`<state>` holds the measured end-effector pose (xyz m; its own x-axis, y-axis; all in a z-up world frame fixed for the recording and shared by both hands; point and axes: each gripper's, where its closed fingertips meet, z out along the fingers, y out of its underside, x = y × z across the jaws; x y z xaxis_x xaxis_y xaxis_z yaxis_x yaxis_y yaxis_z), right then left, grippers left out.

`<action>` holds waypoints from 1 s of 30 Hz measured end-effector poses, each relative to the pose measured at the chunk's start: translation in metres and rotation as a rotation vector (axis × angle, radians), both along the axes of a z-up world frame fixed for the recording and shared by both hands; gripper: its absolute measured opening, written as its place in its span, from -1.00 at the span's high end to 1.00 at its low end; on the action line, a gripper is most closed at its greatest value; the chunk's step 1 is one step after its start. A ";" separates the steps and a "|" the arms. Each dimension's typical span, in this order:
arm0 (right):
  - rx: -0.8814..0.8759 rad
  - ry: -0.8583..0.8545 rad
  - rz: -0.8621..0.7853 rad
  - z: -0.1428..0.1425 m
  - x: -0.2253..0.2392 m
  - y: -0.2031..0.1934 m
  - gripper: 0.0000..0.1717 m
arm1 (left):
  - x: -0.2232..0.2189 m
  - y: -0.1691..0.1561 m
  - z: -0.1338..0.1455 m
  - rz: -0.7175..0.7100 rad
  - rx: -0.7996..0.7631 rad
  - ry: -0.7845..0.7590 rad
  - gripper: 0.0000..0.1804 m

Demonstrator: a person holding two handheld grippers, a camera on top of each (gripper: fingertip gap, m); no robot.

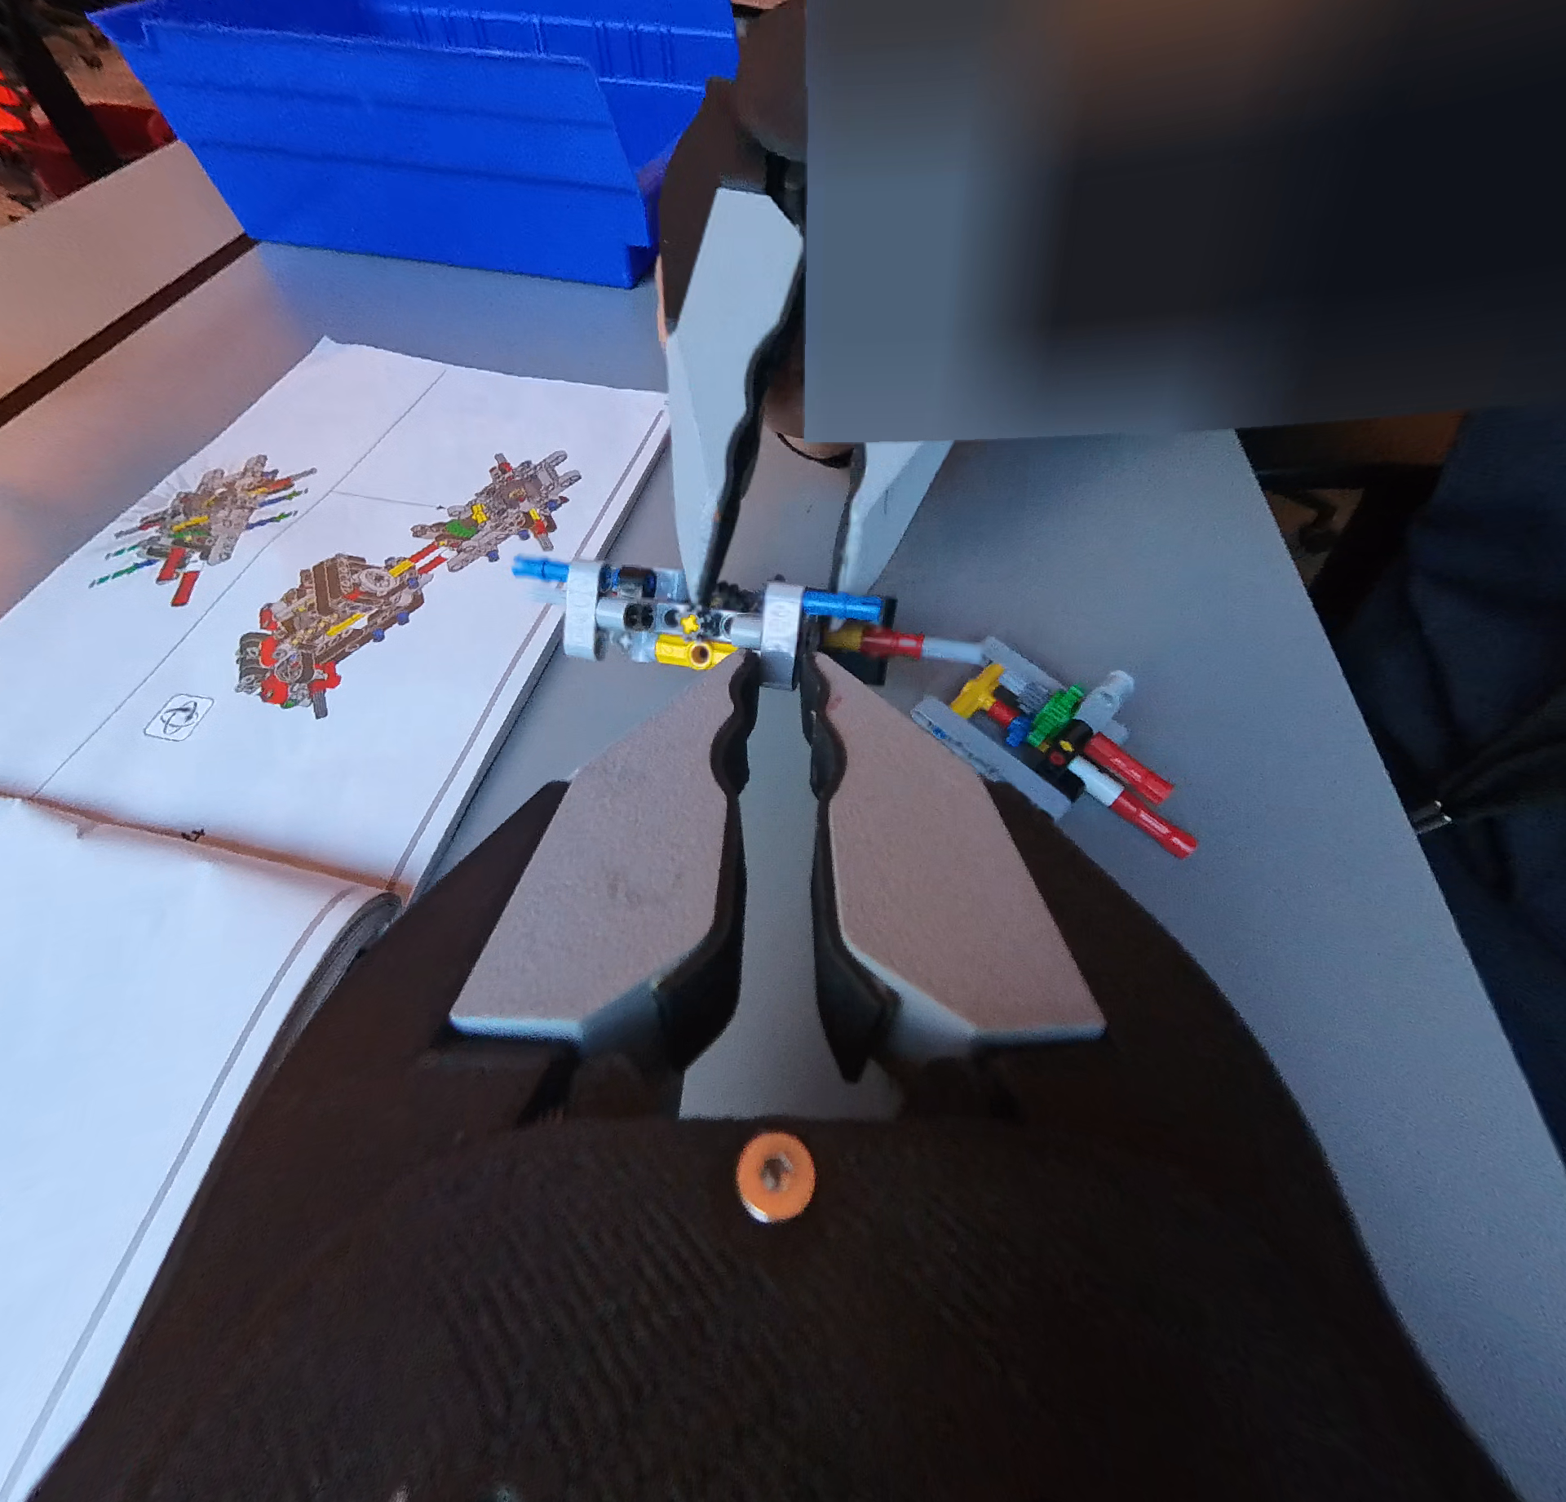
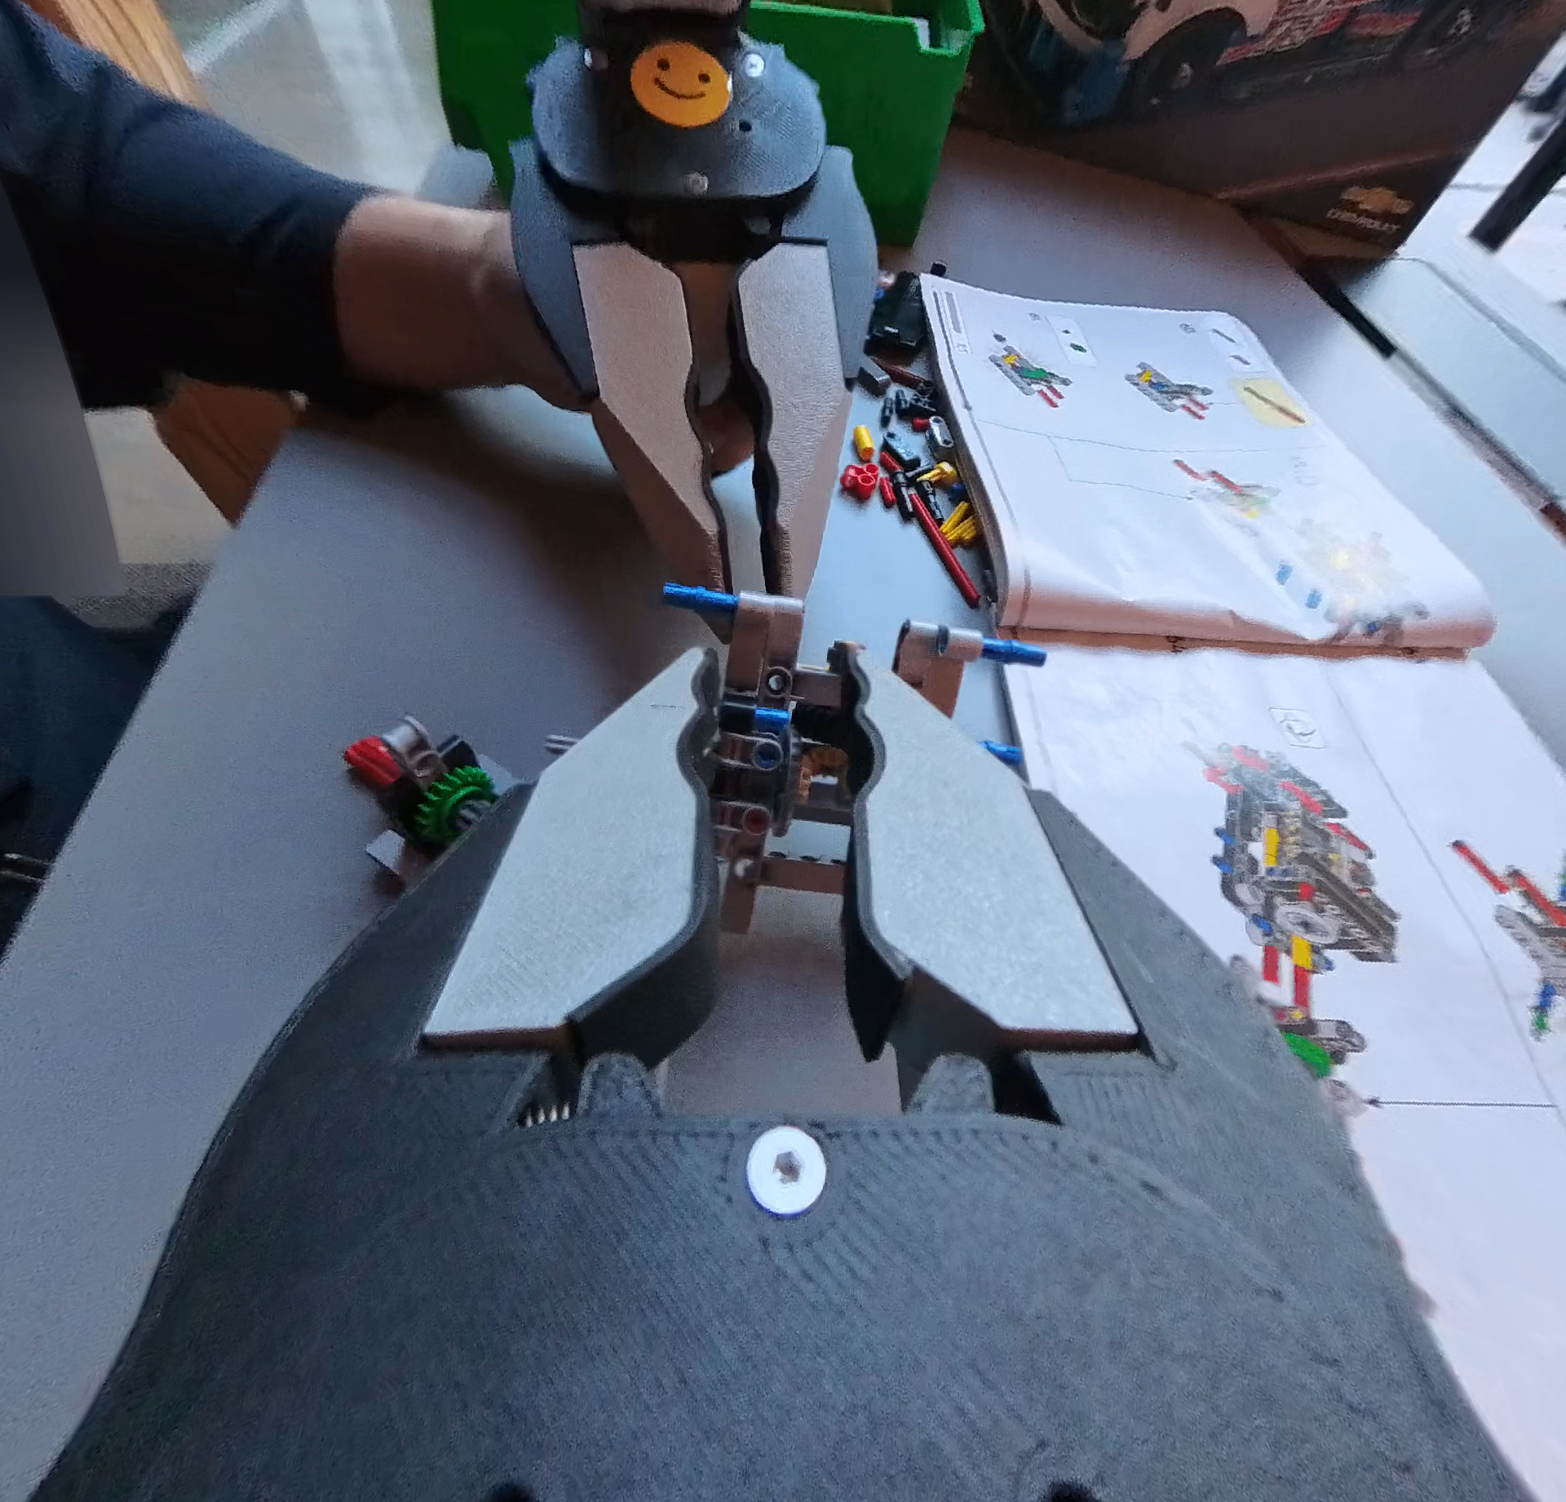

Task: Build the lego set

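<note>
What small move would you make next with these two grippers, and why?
Probably ease the right gripper shut on the brick assembly: its fingers straddle the middle, while the left gripper pinches only one grey end beam.

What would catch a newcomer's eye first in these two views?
Probably the grey brick assembly with blue pins, gripped from opposite sides over the grey table: the left gripper pinches its upright beam, the right gripper straddles its middle. An open instruction booklet lies beside it, with a blue bin behind.
</note>
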<state>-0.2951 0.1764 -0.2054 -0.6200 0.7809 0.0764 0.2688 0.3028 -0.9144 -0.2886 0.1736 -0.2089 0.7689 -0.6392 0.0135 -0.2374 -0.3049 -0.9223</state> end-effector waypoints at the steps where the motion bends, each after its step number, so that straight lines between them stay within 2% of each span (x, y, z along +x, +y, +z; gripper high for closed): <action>1: 0.053 0.025 -0.012 -0.001 -0.001 0.000 0.74 | 0.000 0.000 0.000 0.003 -0.001 0.009 0.94; 4: 0.173 0.092 -0.009 -0.001 -0.001 -0.004 0.84 | 0.000 0.000 0.002 0.008 0.017 0.011 0.94; 7: 0.214 0.136 -0.019 0.001 -0.002 -0.006 0.81 | 0.002 0.000 0.005 -0.001 0.021 -0.013 0.94; 13: 0.109 0.083 0.014 -0.001 -0.001 -0.007 0.83 | 0.002 0.000 0.003 -0.018 0.009 -0.038 0.93; 15: 0.084 0.100 0.034 0.001 0.001 -0.008 0.83 | -0.002 0.001 0.000 -0.008 -0.030 -0.078 0.77; 17: 0.064 0.118 0.057 0.003 0.003 -0.010 0.83 | 0.000 0.001 0.001 -0.022 -0.044 -0.117 0.70; 22: 0.065 0.118 0.056 0.001 0.002 -0.009 0.83 | 0.004 0.001 0.009 -0.020 0.049 -0.035 0.86; 30: 0.124 0.126 0.046 0.001 0.005 -0.001 0.85 | 0.000 0.000 0.007 -0.014 0.033 -0.052 0.87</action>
<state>-0.2899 0.1757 -0.2047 -0.6346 0.7314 0.2495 0.1376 0.4246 -0.8949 -0.2890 0.1738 -0.2022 0.7586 -0.6507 0.0320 -0.1925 -0.2707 -0.9432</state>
